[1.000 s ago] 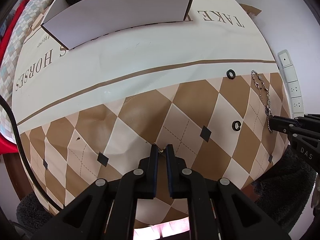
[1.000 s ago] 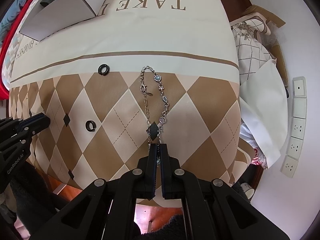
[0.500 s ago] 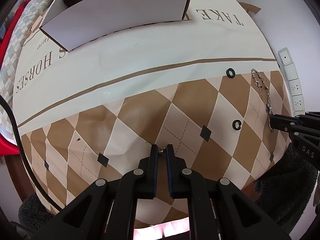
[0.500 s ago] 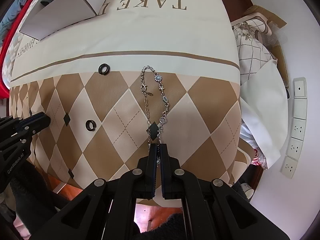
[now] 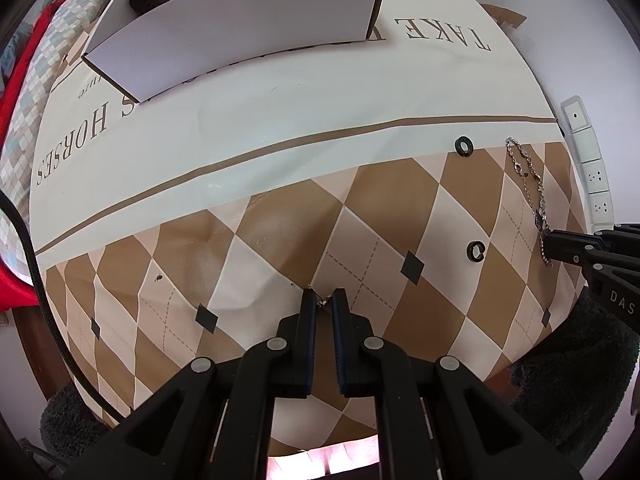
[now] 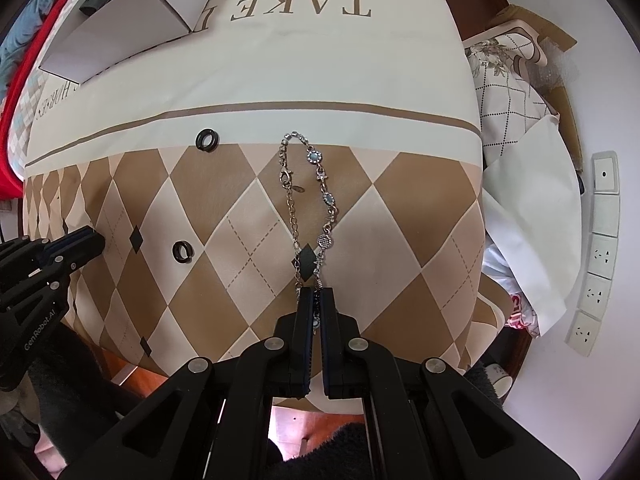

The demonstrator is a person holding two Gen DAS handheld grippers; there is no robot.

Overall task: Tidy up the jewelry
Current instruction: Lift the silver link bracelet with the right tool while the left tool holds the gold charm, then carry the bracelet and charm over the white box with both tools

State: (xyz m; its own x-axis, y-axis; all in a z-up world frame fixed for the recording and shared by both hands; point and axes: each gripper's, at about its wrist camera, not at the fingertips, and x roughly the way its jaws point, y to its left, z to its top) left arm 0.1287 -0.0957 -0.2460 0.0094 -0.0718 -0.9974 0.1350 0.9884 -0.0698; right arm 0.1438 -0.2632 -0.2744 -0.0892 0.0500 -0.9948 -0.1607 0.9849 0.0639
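A silver bracelet [image 6: 308, 200] with blue stones lies stretched out on the diamond-patterned tablecloth [image 6: 380, 232]. My right gripper [image 6: 317, 294] points down and is shut on the bracelet's near end. From the left wrist view the same bracelet [image 5: 528, 176] runs to the right gripper [image 5: 550, 244] at the right edge. My left gripper [image 5: 324, 298] is shut on a tiny gold piece [image 5: 325, 300] pinched at its tips, right at the cloth. Two black rings [image 6: 207, 139] [image 6: 182, 251] lie between the two grippers. The left gripper [image 6: 96, 240] shows at the left edge of the right wrist view.
An open white cardboard box [image 5: 240, 28] stands at the back of the table, a dark item inside it. Folded cloths and paper [image 6: 520, 184] are piled beyond the table's right edge. Wall sockets [image 6: 600, 248] sit further right. A black cable [image 5: 36, 280] hangs at the left.
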